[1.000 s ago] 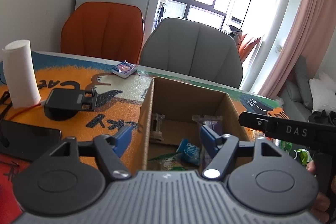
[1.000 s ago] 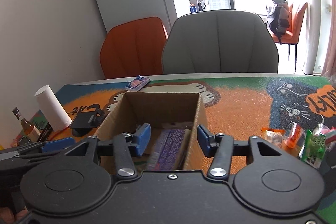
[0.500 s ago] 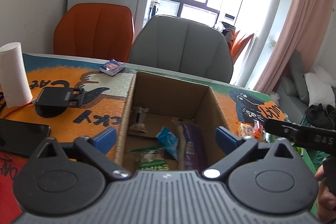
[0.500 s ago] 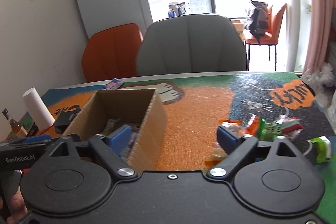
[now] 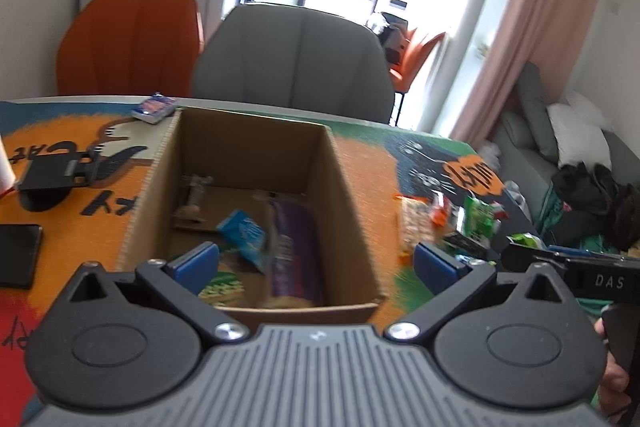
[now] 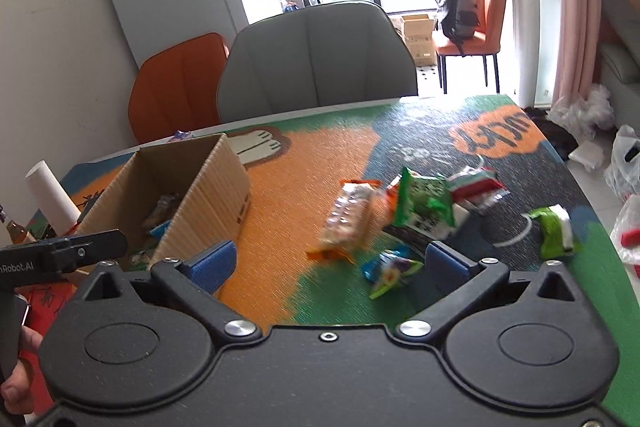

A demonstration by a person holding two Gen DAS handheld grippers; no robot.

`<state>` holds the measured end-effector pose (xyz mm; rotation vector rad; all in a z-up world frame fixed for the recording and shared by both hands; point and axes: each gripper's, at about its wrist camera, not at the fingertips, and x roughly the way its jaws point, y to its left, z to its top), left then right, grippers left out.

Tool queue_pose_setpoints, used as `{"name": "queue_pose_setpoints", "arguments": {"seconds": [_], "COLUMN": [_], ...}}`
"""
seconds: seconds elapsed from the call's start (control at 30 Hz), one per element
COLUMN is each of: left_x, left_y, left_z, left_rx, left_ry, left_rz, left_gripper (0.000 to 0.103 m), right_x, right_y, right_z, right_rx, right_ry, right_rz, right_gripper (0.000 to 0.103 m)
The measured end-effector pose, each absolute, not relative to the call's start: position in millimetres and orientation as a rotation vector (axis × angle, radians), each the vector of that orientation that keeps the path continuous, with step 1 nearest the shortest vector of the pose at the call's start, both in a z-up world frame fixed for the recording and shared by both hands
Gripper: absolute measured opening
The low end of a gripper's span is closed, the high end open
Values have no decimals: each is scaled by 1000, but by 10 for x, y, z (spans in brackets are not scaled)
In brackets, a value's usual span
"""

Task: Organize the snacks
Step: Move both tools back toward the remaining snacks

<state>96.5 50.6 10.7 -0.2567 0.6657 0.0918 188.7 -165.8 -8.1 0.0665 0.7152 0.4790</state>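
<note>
Left gripper [image 5: 316, 265] jaws spread wide, nothing between them, poised over the cardboard box [image 5: 352, 227]. Inside lie a purple packet [image 5: 294, 259] and a blue packet [image 5: 244, 231]; other contents blurred, possibly a clear wrapper. Right gripper [image 6: 330, 263] jaws just opened further, now wide and empty. Loose snacks [image 6: 424, 211] lie on the mat right of the box, several smeared by motion.
</note>
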Motion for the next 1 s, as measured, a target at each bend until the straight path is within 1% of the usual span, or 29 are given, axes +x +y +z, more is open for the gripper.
{"name": "queue_pose_setpoints", "arguments": {"seconds": [0.43, 0.77, 1.0], "left_x": [1070, 1228, 1389], "left_y": [-77, -474, -663], "left_z": [118, 18, -107], "left_rx": [-211, -207, -207], "left_ry": [673, 668, 682], "left_rz": [11, -25, -55], "left_gripper": [103, 103, 99], "right_x": [1905, 1941, 2010], "right_y": [-2292, -2668, -2840], "right_z": [-140, -229, -338], "right_rx": [128, 70, 85], "right_ry": [721, 695, 694], "right_rz": [447, 372, 405], "right_gripper": [103, 103, 103]}}
